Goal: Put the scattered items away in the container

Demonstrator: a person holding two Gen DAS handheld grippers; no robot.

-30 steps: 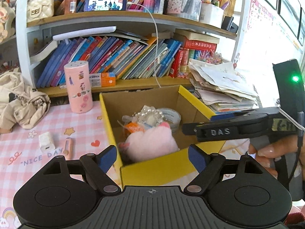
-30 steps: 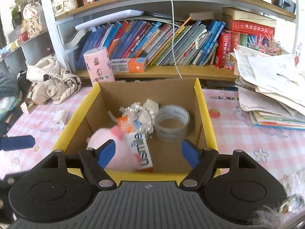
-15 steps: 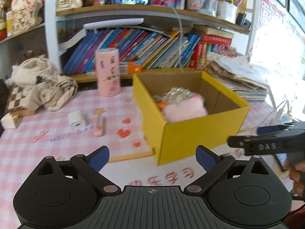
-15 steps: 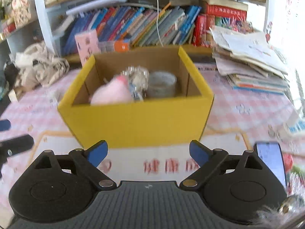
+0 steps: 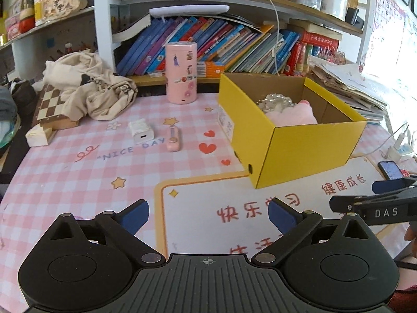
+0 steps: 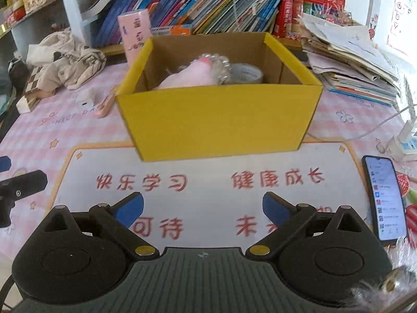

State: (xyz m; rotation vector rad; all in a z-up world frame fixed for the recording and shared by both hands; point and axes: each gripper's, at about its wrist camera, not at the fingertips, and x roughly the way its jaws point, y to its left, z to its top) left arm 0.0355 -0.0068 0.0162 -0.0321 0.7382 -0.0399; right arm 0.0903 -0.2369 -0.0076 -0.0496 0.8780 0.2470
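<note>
The yellow cardboard box (image 5: 307, 151) (image 6: 216, 120) stands on the pink checked table. Inside lie a pink plush (image 5: 294, 116) (image 6: 187, 75), a pearl string (image 5: 276, 101) and a tape roll (image 6: 247, 74). A white charger (image 5: 142, 130) and a small pink stick-shaped item (image 5: 173, 139) lie on the cloth left of the box. My left gripper (image 5: 208, 214) hangs open and empty over the white mat, short of the box. My right gripper (image 6: 202, 207) faces the box's front wall, its jaws opening with nothing between them.
A pink cylinder (image 5: 181, 73) stands behind the charger. A heap of cloth (image 5: 88, 86) and a chessboard box (image 5: 49, 107) fill the back left. A phone (image 6: 385, 195), a power strip (image 6: 404, 140) and stacked papers (image 6: 351, 57) lie at the right. A bookshelf closes the back.
Both grippers have drawn back from above the box and sunk toward the white mat. Their jaws have spread wider. The plush stays in the box.
</note>
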